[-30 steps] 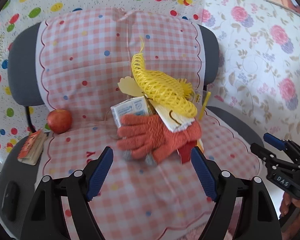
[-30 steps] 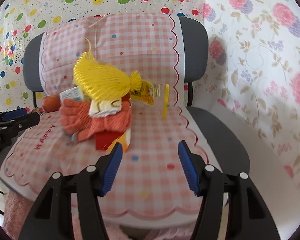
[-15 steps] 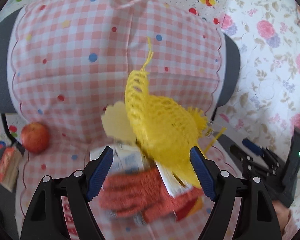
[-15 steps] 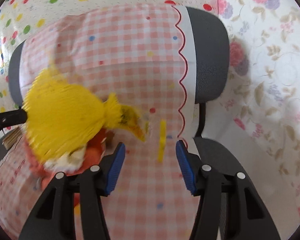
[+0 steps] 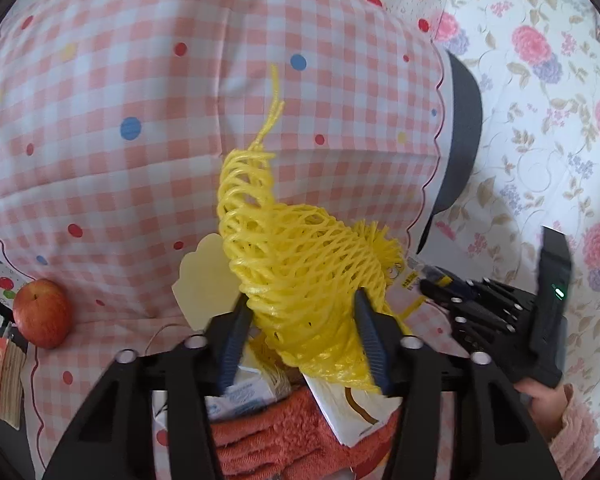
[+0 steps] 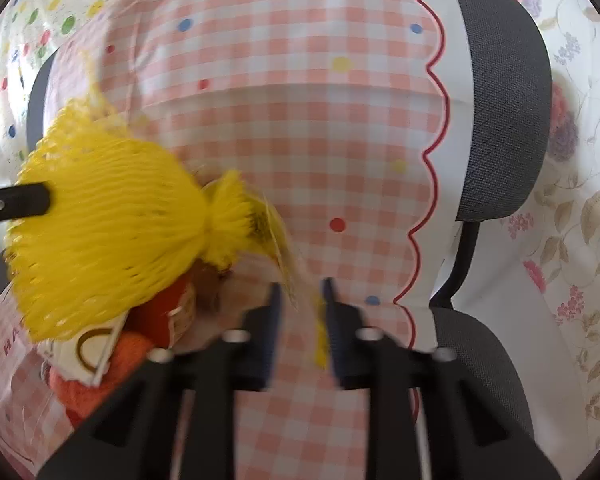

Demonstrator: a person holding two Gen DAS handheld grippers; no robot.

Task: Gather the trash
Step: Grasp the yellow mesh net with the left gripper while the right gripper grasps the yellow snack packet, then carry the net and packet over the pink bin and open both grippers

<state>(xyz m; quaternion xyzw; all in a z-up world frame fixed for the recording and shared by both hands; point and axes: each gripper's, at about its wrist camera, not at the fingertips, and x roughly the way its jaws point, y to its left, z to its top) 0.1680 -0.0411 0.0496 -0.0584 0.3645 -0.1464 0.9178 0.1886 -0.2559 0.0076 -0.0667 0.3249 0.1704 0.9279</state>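
Observation:
A yellow foam fruit net (image 5: pixel 296 276) tops a pile on the pink checked chair seat, over an orange glove (image 5: pixel 284 440), a small carton (image 5: pixel 244 394) and white paper (image 5: pixel 348 412). My left gripper (image 5: pixel 300 320) has its blue fingers pressed on both sides of the net. In the right wrist view the net (image 6: pixel 108 240) sits at the left. My right gripper (image 6: pixel 300 300) has narrowed its jaws around the net's yellow label (image 6: pixel 288 272) and a yellow strip (image 6: pixel 320 340); contact is blurred.
A red apple (image 5: pixel 42 314) lies at the seat's left edge, with a small orange booklet (image 5: pixel 2 380) beyond it. The chair's dark backrest (image 6: pixel 500 100) stands behind, under the checked cover. Floral wall covering is to the right.
Both grippers moved forward to the pile and narrowed. The left one closed around the yellow net; the right one closed in on the label and strip beside it.

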